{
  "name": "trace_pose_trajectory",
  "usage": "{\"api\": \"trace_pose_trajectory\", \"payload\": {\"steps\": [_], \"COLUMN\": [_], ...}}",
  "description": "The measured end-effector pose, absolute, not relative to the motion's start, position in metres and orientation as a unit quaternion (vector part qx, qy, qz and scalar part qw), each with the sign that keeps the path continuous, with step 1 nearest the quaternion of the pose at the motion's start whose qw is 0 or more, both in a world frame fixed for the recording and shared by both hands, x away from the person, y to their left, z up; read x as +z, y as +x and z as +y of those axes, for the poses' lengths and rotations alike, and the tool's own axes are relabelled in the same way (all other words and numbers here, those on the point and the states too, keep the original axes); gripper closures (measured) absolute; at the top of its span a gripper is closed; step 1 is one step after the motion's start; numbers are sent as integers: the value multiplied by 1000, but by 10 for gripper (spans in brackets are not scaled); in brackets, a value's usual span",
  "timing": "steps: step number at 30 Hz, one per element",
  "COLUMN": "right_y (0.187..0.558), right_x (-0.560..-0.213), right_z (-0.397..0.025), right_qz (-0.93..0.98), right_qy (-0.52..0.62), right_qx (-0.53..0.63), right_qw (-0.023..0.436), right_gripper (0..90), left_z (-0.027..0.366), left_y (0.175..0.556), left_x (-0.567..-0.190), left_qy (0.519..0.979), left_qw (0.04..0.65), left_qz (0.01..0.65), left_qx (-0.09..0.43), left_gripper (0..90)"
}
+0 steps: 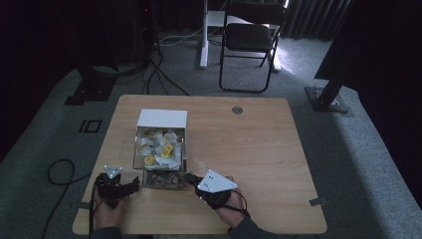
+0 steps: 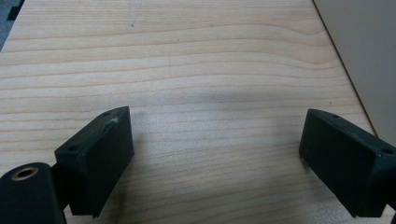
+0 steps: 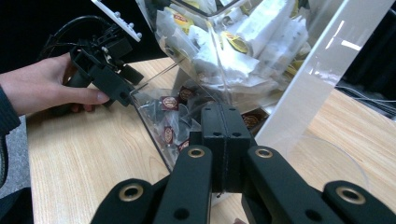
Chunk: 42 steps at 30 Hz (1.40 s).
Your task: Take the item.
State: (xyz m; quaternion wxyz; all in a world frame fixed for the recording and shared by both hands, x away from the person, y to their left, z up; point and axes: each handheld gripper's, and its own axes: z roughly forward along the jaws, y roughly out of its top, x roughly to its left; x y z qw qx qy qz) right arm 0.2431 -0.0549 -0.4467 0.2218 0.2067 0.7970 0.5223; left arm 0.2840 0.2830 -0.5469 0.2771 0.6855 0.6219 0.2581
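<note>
The clear dispenser box point(image 1: 160, 149) with a white lid stands left of centre on the wooden table point(image 1: 249, 149), yellow-tagged sachets in its upper bin and dark tea bags point(image 3: 169, 103) in the lower tray. The right gripper point(image 3: 226, 140) is poised just in front of that tray, jaws pressed together; whether anything is pinched between them is hard to tell. The left gripper point(image 1: 117, 183) rests just left of the box, jaws wide apart and empty. The step looks like picking a dark tea bag; next, the right gripper likely needs to part its jaws and reach into the tray.
</note>
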Motion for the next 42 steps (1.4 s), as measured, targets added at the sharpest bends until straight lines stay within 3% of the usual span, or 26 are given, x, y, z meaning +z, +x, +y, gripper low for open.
{"api": "trace_pose_trajectory", "payload": {"steps": [42], "right_y": [274], "right_x": [-435], "right_z": [-75], "right_qz": [776], "right_qy": [245], "right_qx": [521], "right_qw": [256], "right_gripper": [900], "left_z": [283], "left_y": [284], "left_x": [-547], "left_qy": [686], "left_qw": [276], "left_qz": [621], "left_qx": [258], "left_gripper": [105]}}
